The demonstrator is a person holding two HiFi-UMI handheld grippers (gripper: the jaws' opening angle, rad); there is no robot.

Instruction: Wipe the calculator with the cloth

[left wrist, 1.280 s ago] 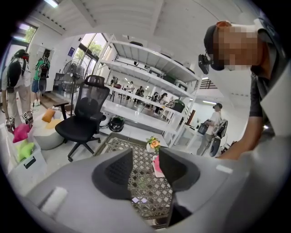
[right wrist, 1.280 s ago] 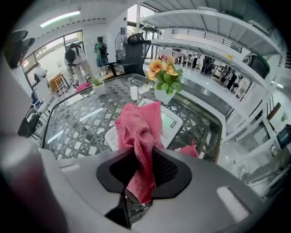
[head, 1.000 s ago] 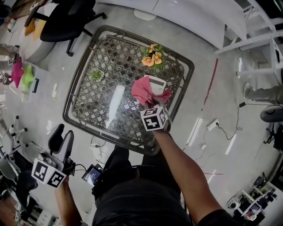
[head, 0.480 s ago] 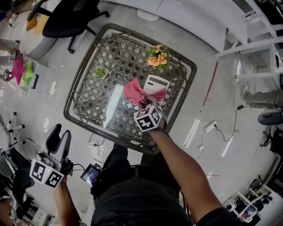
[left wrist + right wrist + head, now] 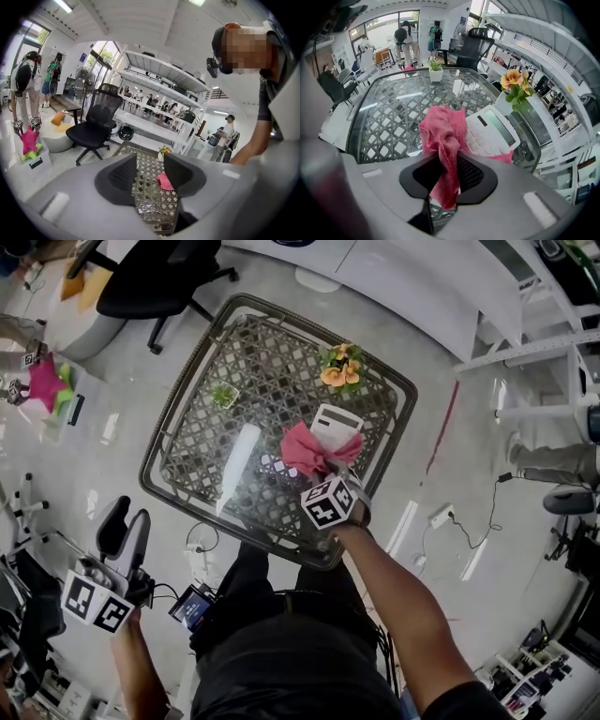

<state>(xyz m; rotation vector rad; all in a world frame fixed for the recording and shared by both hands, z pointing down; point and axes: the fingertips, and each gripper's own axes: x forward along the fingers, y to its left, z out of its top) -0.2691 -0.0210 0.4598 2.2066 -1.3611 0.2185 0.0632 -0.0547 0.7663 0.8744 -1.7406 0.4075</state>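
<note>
Right gripper view: the right gripper (image 5: 447, 166) has its jaws pinched on a pink cloth (image 5: 440, 131). The bunched end of the cloth rests against the near-left edge of the white calculator (image 5: 494, 131), which lies on the glass-topped lattice table (image 5: 384, 126). The left gripper (image 5: 150, 176) is off the table, jaws spread with nothing between them.
</note>
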